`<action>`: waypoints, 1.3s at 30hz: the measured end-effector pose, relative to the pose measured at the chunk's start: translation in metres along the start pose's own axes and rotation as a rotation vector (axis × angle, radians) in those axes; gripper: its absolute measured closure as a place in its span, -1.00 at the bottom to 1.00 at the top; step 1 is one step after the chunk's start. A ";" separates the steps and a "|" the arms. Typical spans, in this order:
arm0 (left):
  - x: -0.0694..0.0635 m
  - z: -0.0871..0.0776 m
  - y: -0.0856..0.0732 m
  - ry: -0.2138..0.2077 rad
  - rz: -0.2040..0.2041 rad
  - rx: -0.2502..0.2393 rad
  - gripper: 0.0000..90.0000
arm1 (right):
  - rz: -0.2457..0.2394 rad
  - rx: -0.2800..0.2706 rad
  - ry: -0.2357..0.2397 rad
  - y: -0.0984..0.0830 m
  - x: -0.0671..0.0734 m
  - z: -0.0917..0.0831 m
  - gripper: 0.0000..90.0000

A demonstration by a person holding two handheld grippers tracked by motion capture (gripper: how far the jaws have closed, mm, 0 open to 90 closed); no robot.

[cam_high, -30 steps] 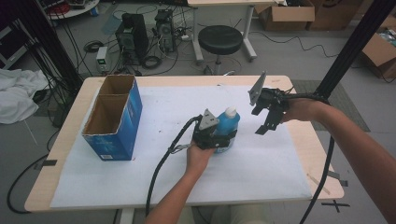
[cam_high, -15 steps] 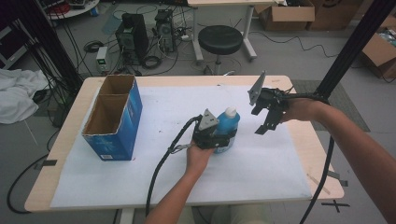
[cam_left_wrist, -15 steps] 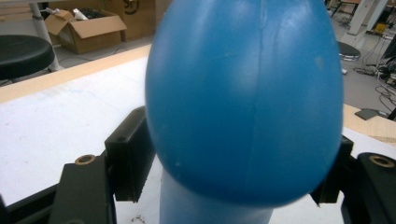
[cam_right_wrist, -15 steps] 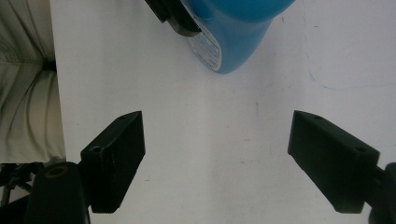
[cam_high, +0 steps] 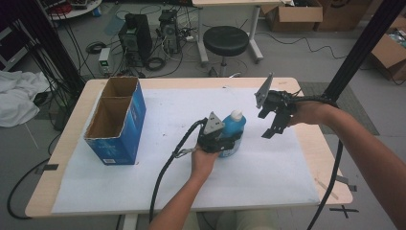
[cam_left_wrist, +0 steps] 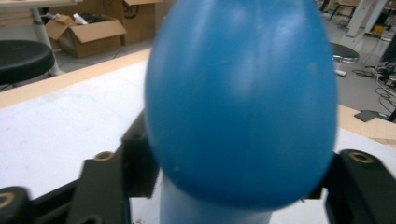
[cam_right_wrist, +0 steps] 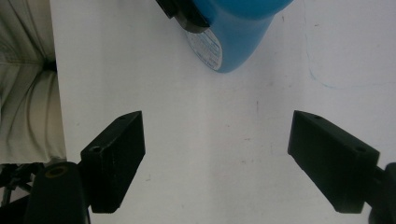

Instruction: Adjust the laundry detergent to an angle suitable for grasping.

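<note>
A blue bottle (cam_high: pixel 235 128) with a white cap stands upright near the middle of the white sheet (cam_high: pixel 158 110). My left gripper (cam_high: pixel 229 142) comes at it from the near side, and its jaws have just been closing. In the left gripper view the bottle (cam_left_wrist: pixel 240 102) sits between the two black pads (cam_left_wrist: pixel 135 163), which press on its sides. My right gripper (cam_high: pixel 270 130) hangs above the sheet to the right of the bottle, pointing down. Its jaws (cam_right_wrist: pixel 217 154) stand wide apart with nothing between them, and the bottle's base (cam_right_wrist: pixel 238 37) lies beyond them.
An open blue cardboard box (cam_high: pixel 117 122) with two compartments stands at the left of the table (cam_high: pixel 306 143). A cable (cam_high: pixel 167 167) trails from my left gripper toward the front edge. A black stool (cam_high: pixel 226 40) and computer gear stand on the floor behind.
</note>
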State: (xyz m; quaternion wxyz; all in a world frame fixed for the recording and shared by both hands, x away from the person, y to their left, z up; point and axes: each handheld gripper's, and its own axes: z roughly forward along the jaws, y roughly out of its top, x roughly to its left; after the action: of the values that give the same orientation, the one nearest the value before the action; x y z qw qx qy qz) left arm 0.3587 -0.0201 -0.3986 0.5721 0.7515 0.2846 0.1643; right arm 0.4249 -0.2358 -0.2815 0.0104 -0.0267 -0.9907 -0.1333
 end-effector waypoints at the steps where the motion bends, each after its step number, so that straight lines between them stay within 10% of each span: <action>1: 0.000 0.000 0.000 0.000 0.002 0.000 -0.10 | 0.000 0.000 0.000 0.000 0.000 0.000 -0.59; 13: 0.001 -0.015 0.014 -0.030 0.012 -0.011 -0.05 | 0.004 -0.001 -0.004 -0.002 0.001 -0.001 -0.59; 29: 0.009 -0.069 0.038 -0.267 0.159 0.045 -0.04 | 0.001 -0.009 -0.013 0.002 0.010 -0.004 -0.59; 39: 0.016 -0.077 0.035 -0.353 0.156 0.039 -0.04 | -0.007 -0.004 -0.012 0.008 0.017 -0.002 -0.59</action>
State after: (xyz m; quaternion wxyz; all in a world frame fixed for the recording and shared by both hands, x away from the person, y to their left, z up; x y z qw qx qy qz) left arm 0.3351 0.0423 -0.3437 0.5841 0.7993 0.1240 0.0681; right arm 0.4084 -0.2282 -0.2768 0.0040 -0.0241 -0.9905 -0.1354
